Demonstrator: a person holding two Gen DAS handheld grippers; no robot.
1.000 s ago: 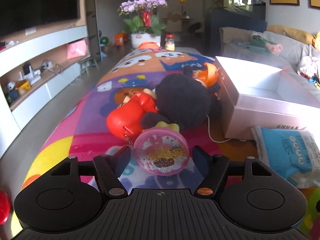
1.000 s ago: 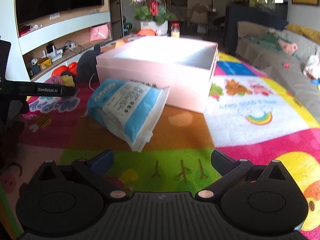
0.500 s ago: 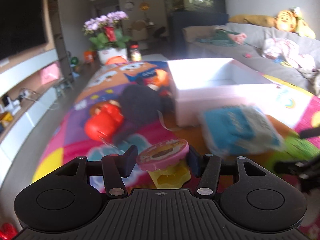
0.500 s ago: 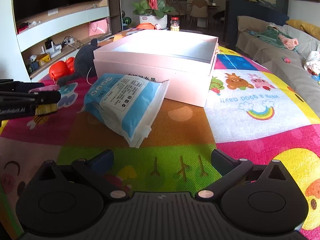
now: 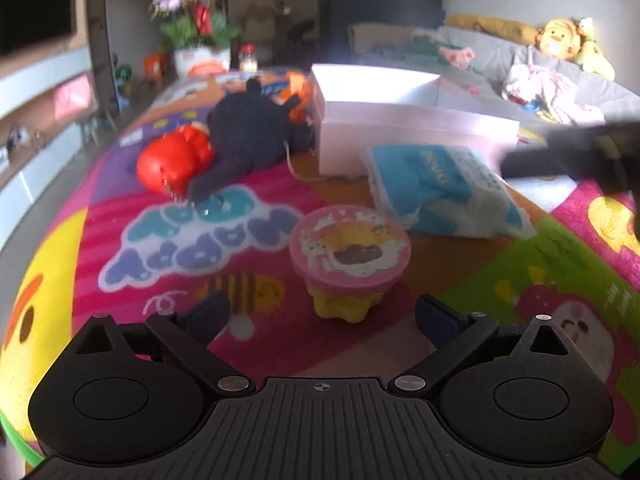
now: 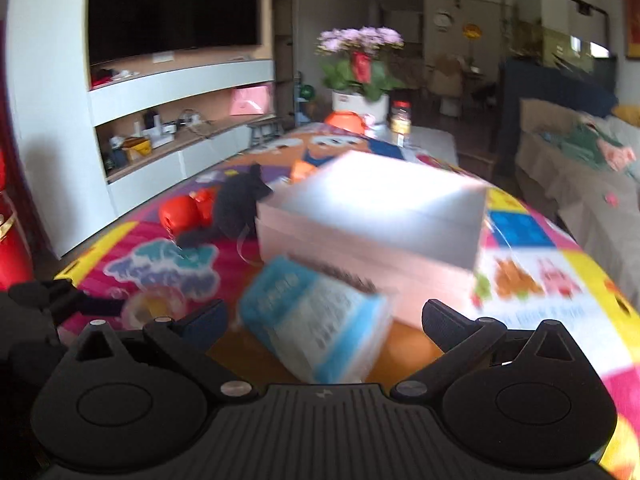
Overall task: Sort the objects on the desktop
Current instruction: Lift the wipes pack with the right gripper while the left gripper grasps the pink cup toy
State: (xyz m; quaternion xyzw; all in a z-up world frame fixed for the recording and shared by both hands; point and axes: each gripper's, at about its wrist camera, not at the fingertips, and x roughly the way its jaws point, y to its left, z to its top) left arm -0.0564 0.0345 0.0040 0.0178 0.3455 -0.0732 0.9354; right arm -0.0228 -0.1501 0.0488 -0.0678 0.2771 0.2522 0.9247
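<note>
While the left tool point(image 5: 320, 312) spreads its jaws wide, having just been opening, the pink-lidded cup toy point(image 5: 350, 258) stands upright on the colourful play mat point(image 5: 120, 200) that covers the bench, between the fingers but touched by neither. That reads as a release, and the clean way to finish it is to back straight off without clipping the yellow base. Ahead lie the red toy point(image 5: 174, 158) against the black plush point(image 5: 248, 132), the blue-and-white packet point(image 5: 444, 190) leaning by the pink box point(image 5: 400, 128), and the other tool's dark arm at the right edge. The box looks like the likely bin, though the cup sits well short of it.

Over to the right wrist view, blurred with motion: the right tool point(image 6: 324, 322) is wide open and empty, hovering above the packet point(image 6: 316, 328), which rests against the box point(image 6: 372, 232). My call is that the packet comes next. Best to line the fingers across its narrow side and close only once square, since soft wrapping can slip. The cup point(image 6: 148, 308) shows faintly at left, beside the left tool point(image 6: 60, 300).
</note>
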